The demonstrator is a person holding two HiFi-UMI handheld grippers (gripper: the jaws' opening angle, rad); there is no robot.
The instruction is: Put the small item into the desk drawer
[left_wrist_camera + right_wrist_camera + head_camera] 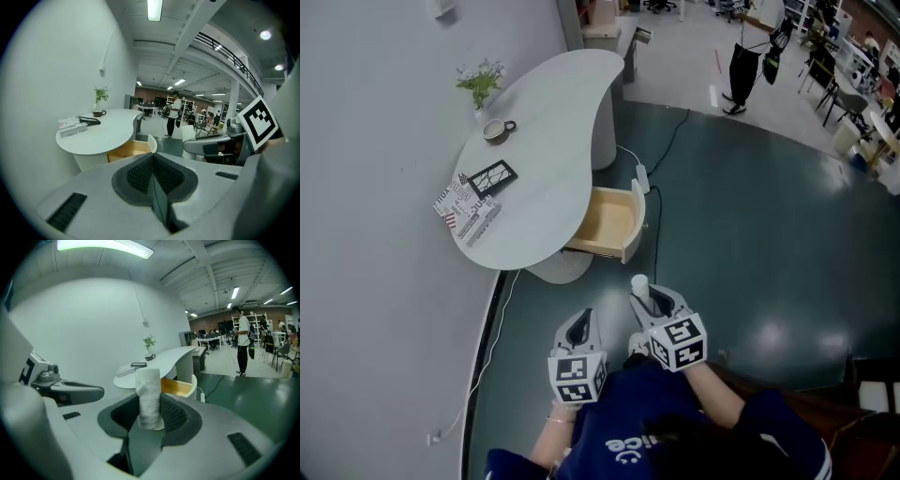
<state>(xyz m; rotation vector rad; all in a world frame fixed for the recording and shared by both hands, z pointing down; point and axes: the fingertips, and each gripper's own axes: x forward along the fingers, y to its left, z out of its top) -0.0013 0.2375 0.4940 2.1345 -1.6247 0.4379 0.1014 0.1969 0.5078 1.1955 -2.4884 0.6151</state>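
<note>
Right claw (pixel 150 414) grips a white roll (pixel 149 392) that stands upright between its jaws. The left claw (pixel 153 174), just beside it, has its jaws pressed together with nothing between them. Ahead of both claws, well apart from them, a curved white worktop (pixel 558 141) stands against the wall. Its wooden drawer (pixel 609 223) hangs open on the side facing the claws. Farther back on the worktop lie a printed booklet (pixel 467 212), a dark frame (pixel 491 178), a mug (pixel 495 130) and a small plant (pixel 481 84).

The drawer (pixel 609 223) stands pulled out, open from above at its front — the desk top (pixel 553 141) overhangs its rear, a pedestal (pixel 555 270) flanks its near-left corner, and a power strip (pixel 642 178) lies on the floor (pixel 741 253) beyond.
</note>
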